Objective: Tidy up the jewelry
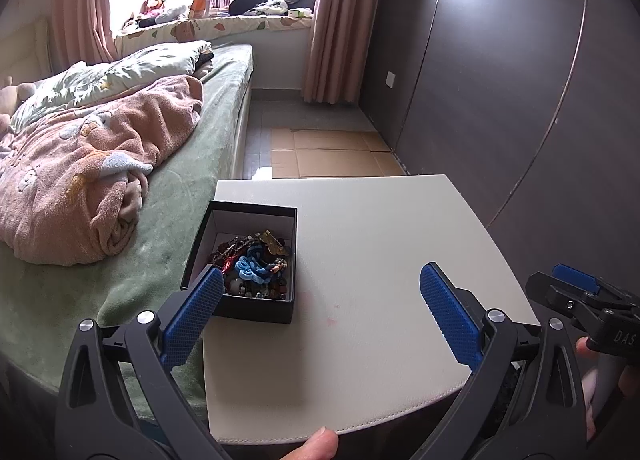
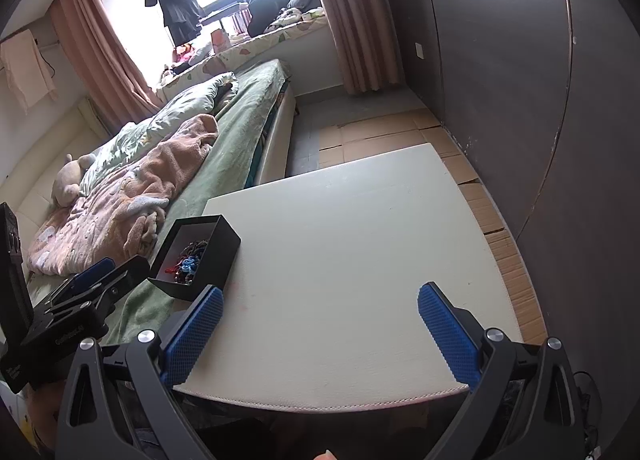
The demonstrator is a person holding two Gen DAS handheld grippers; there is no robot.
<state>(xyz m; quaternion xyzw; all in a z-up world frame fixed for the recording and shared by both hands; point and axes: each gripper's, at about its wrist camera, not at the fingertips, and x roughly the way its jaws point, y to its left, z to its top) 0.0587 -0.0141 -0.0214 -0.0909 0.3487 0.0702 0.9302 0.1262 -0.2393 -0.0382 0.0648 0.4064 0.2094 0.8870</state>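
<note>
A black open box (image 1: 208,238) stands on the left side of a white table (image 1: 380,260). It holds a tangle of jewelry (image 1: 256,268): beads, a blue cord, a brass piece. My left gripper (image 1: 322,284) is open and empty above the table's near part, its left finger next to the box's near corner. My right gripper (image 2: 320,302) is open and empty above the table's front edge. The box (image 2: 218,256) shows at the left in the right wrist view, with the jewelry (image 2: 188,262) inside. The right gripper also shows at the left wrist view's right edge (image 1: 576,284).
A bed (image 1: 192,188) with a green sheet and a pink blanket (image 1: 92,180) adjoins the table's left side. A dark wardrobe (image 1: 500,80) stands to the right. Flattened cardboard (image 1: 332,152) lies on the floor beyond the table.
</note>
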